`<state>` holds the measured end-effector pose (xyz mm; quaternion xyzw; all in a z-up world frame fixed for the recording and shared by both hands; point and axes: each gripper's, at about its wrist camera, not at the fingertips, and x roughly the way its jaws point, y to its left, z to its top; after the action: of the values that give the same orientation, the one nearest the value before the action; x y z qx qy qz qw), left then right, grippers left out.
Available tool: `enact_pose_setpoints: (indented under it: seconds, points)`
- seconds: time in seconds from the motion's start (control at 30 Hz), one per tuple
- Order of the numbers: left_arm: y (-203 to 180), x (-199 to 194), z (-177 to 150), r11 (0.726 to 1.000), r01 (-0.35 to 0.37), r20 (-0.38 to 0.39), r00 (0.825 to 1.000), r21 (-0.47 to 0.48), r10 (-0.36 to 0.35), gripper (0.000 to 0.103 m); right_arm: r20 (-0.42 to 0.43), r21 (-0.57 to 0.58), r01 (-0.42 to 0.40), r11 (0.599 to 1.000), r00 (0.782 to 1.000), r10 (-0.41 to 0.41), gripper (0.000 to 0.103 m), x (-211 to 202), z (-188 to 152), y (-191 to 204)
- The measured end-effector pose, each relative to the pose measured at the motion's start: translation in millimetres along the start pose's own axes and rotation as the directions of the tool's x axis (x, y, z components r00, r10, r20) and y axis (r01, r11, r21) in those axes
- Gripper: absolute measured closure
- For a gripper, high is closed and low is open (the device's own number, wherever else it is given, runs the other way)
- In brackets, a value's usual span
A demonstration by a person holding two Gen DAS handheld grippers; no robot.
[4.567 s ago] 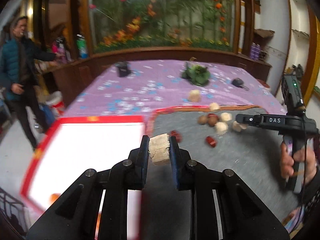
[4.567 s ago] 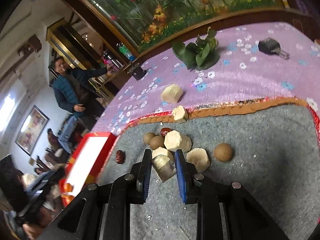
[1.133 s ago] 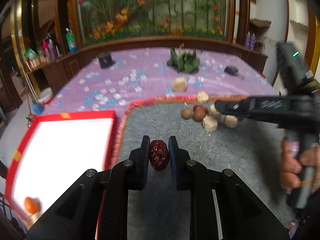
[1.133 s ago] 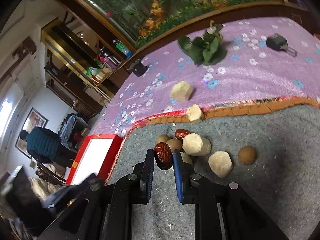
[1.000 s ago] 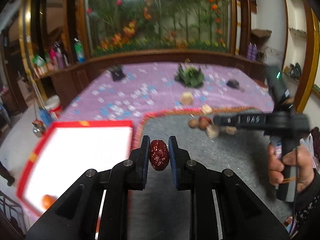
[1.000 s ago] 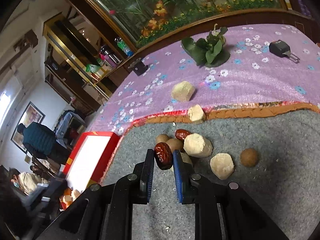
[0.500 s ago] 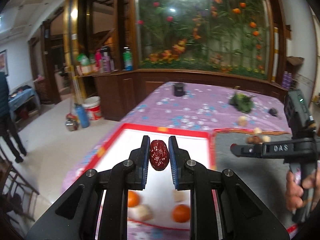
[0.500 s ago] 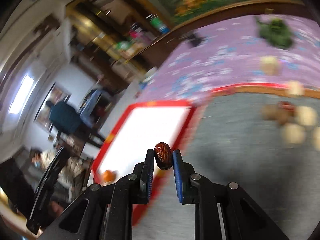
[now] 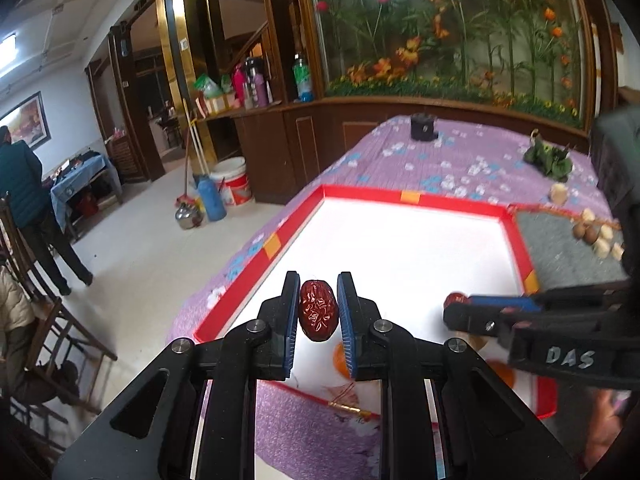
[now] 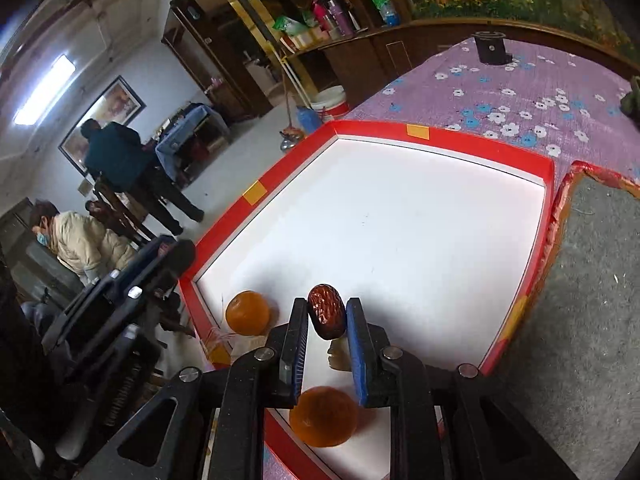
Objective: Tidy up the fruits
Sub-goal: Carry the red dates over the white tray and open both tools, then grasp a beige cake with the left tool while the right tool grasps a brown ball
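While both grippers swing off the grey mat point(image 9: 560, 240) w/ the leftover fruit pile point(image 9: 596, 236) at 2 o'clock, each now hangs over the red-rimmed tray point(image 10: 480, 142). Left gripper point(image 9: 319, 312) stays clenched on a red date point(image 9: 318, 315); right gripper point(image 10: 326, 322) likewise grips a second date point(image 10: 326, 312), approx. above two oranges point(image 10: 247, 313) at the tray's near edge. Judged: carry done, drop-off next.

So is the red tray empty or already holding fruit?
Holding fruit: two oranges lie in the red tray, near its front edge.
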<state>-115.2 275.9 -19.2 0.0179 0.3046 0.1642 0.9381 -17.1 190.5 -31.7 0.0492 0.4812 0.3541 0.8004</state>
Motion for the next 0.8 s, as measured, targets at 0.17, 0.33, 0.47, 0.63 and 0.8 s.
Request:
enact_pose_setpoints:
  seconds: [0.17,0.33,0.47,0.63,0.8]
  points:
    - [3,0,-3,1.000,-0.029,-0.030,0.999,-0.010,0.029,0.064,0.004,0.027,-0.089,0.996,0.996,0.089,0.066,-5,4,-1]
    - [6,-19,3,0.998,-0.047,0.032,0.998,-0.043,0.048,0.039,0.121,0.043,-0.122,0.992,0.986,0.116,0.062,-42,5,-19]
    - [-6,-30,7,1.000,-0.004,0.040,0.999,-0.029,0.005,0.039,0.190,0.116,-0.077,0.990,0.980,0.054,0.062,-81,1,-65]
    - [-52,-44,9,0.990,0.133,0.030,0.990,0.057,-0.134,0.038,0.263,0.262,0.018,0.965,0.961,-0.089,0.061,-158,-30,-152]
    - [-118,-57,16,0.943,0.284,-0.001,0.957,0.175,-0.289,0.038,0.266,0.451,0.135,0.882,0.923,-0.277,0.061,-239,-60,-237]
